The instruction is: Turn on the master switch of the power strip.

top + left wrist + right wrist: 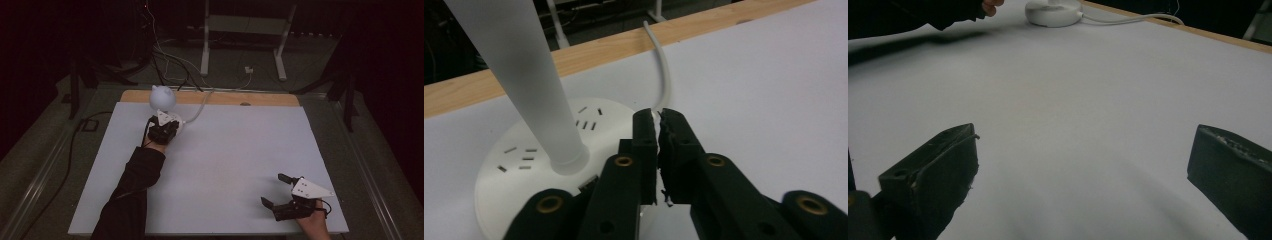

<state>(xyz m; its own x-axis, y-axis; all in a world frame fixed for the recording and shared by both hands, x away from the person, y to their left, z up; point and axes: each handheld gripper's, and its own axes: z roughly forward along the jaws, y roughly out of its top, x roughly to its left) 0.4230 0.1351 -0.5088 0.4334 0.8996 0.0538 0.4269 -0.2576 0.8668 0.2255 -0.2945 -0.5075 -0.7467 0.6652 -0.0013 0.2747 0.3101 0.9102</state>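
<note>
A white desk lamp stands at the table's far left, with a rounded head [162, 97], a frosted stem [529, 80] and a round slotted base [519, 165]. Its white cable [665, 75] runs off over the far edge. My left gripper [658, 117] is shut, jaws pressed together with nothing between them, tips just over the base's right rim. In the high view the left gripper [164, 126] sits right in front of the lamp. My right gripper [272, 189] rests open at the near right corner, and its own view shows the right gripper [1085, 137] holding nothing.
A white sheet [235, 150] covers the table, with a wooden strip [265, 99] along the far edge. In the right gripper view, the lamp base [1053, 11] and a dark sleeve [913, 15] are far off. Cables [170, 60] and a metal stand [245, 25] lie on the floor beyond.
</note>
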